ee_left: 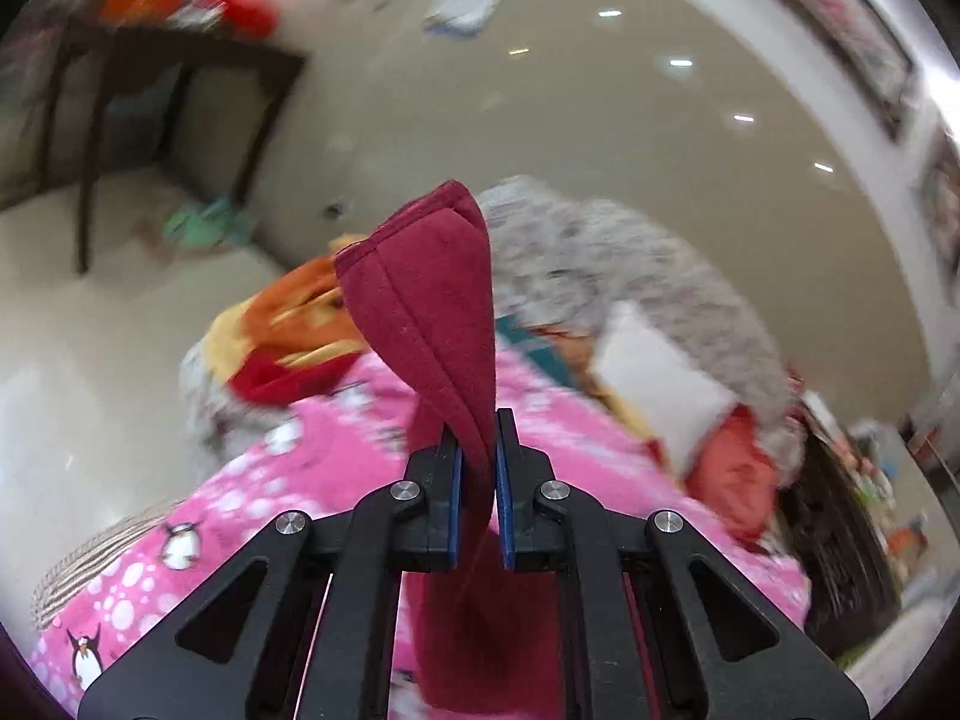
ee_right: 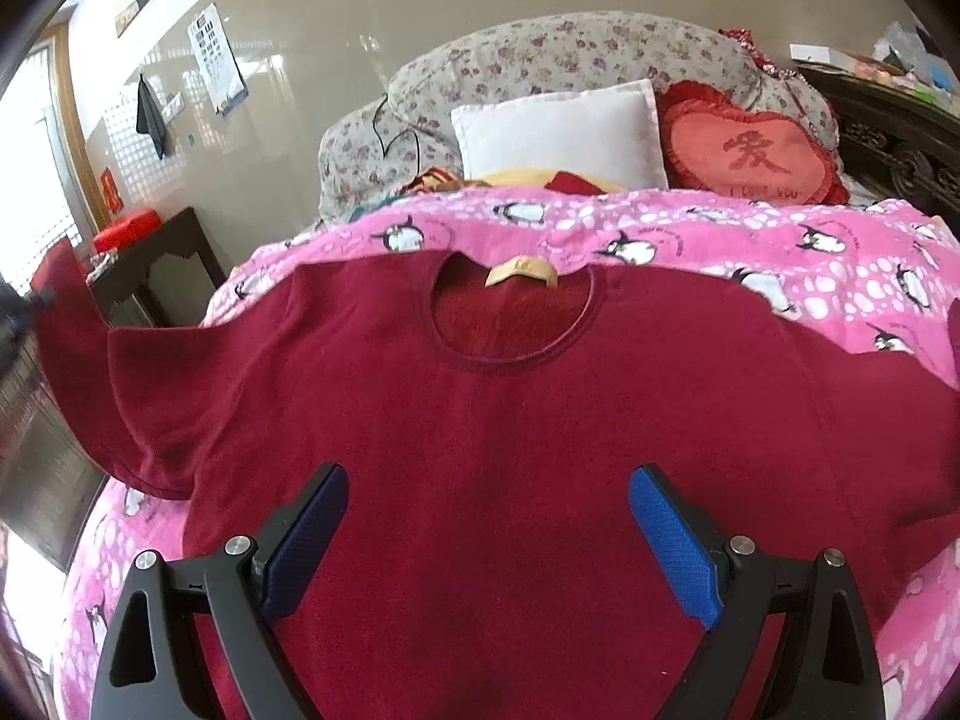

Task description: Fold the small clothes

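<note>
A dark red long-sleeved shirt (ee_right: 516,420) lies flat on a pink penguin blanket (ee_right: 690,234), neck hole and tan label toward the pillows. My right gripper (ee_right: 489,492) is open and empty, hovering over the shirt's lower middle. My left gripper (ee_left: 478,438) is shut on the shirt's left sleeve cuff (ee_left: 420,276), which sticks up past the fingertips. In the right wrist view that sleeve (ee_right: 78,348) is lifted up and out at the far left.
At the bed's head are a white pillow (ee_right: 558,132), a red heart cushion (ee_right: 750,153) and a floral quilt (ee_right: 540,54). Orange and yellow clothes (ee_left: 288,330) lie beyond the blanket. A dark wooden side table (ee_right: 162,264) stands to the left.
</note>
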The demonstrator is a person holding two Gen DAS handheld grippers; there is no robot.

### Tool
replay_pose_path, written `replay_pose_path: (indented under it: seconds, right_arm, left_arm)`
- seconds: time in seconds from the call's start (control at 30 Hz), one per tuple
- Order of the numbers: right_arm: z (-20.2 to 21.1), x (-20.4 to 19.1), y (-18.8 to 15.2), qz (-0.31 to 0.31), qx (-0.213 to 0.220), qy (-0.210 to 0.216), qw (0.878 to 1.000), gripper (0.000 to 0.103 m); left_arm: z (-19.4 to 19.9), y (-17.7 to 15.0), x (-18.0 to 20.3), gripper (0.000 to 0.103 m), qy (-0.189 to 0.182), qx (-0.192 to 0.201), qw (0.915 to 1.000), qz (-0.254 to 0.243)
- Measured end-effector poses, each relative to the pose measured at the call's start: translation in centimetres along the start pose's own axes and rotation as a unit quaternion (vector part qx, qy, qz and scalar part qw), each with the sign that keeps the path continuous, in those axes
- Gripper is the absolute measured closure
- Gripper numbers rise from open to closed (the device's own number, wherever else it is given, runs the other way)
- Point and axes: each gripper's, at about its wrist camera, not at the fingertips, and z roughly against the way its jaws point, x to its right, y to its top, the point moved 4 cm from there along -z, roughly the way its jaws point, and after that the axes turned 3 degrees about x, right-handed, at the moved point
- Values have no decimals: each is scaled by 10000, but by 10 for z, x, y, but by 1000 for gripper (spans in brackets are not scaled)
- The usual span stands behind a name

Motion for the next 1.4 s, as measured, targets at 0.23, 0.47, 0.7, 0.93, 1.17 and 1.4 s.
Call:
replay_pose_path:
  seconds: [0.23, 0.47, 0.7, 0.93, 1.17, 1.4]
  right_arm:
    - [45, 40, 28, -123, 695, -780, 9944, 9]
    - [79, 109, 46, -1247, 1156, -798, 9822, 9]
    - [49, 104, 37, -1266, 483, -101, 9907, 9]
    - [26, 80, 23, -978, 67, 146, 9951, 9]
    - [-7, 44, 32, 130, 0, -424, 9990, 10]
    - [-15, 38, -6, 1006, -641, -98, 9928, 73]
  left_arm:
    - [32, -55, 152, 95, -1291, -160, 9840, -1218]
    - [-50, -231, 222, 95, -2242, -1951, 9453, -1345]
    - [-51, -262, 205, 73, -2165, -2252, 9355, -1651]
    - [-25, -196, 124, 23, -1153, -1131, 9723, -1690]
    - [-54, -233, 96, 23, -492, -1799, 9641, -1889]
    - [-48, -250, 82, 23, -261, -1891, 9590, -2093]
